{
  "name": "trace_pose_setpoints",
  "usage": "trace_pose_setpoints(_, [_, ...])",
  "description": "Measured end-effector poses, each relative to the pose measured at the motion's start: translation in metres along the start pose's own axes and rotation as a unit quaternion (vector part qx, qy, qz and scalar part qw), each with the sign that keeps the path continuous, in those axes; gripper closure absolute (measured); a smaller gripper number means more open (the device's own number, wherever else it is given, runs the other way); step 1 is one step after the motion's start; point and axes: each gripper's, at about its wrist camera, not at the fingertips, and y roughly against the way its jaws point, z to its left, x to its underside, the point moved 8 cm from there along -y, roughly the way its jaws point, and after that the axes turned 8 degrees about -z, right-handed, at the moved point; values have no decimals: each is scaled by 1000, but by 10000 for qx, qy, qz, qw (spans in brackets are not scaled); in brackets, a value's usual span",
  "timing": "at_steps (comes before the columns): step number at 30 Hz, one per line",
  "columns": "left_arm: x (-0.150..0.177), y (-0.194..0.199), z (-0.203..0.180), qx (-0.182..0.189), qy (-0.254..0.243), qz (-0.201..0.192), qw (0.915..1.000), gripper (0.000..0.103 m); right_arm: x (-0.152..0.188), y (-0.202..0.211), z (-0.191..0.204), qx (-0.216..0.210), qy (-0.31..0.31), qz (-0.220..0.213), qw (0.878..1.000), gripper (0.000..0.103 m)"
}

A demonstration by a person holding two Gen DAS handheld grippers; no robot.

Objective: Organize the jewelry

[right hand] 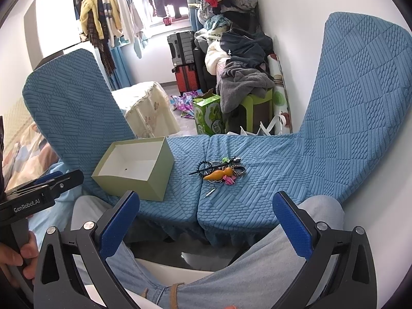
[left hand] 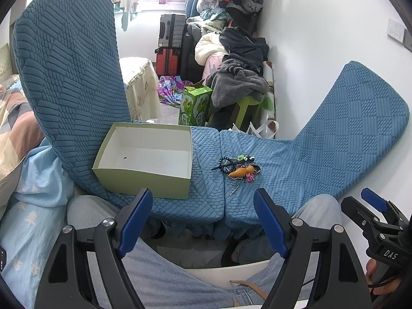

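Note:
A small pile of jewelry (left hand: pixel 238 168) lies on the blue quilted seat: an orange gourd-shaped piece, a black hair stick, beaded bands, pink and green bits. It also shows in the right wrist view (right hand: pixel 221 173). An open pale green box (left hand: pixel 146 158) with a white empty inside stands to its left, also in the right wrist view (right hand: pixel 135 167). My left gripper (left hand: pixel 203 198) is open and empty, held near the seat's front edge. My right gripper (right hand: pixel 206 203) is open and empty, also short of the pile.
Two blue covered chair backs (left hand: pixel 69 77) (right hand: pixel 360 103) rise at the left and right. The person's jeans-clad knees (right hand: pixel 257 257) are below the grippers. Behind are suitcases (left hand: pixel 171 43), a green carton (left hand: pixel 195 105), piled clothes (left hand: pixel 237 77) and a white wall.

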Motion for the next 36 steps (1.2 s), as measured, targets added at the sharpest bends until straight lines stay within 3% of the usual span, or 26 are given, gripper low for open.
trace_pose_setpoints(21, [4, 0, -3, 50, -2, 43, 10000, 22, 0, 1, -2, -3, -13, -8, 10000, 0])
trace_pose_setpoints(36, [3, -24, 1, 9, 161, 171, 9997, 22, 1, -26, -6, -100, -84, 143, 9998, 0])
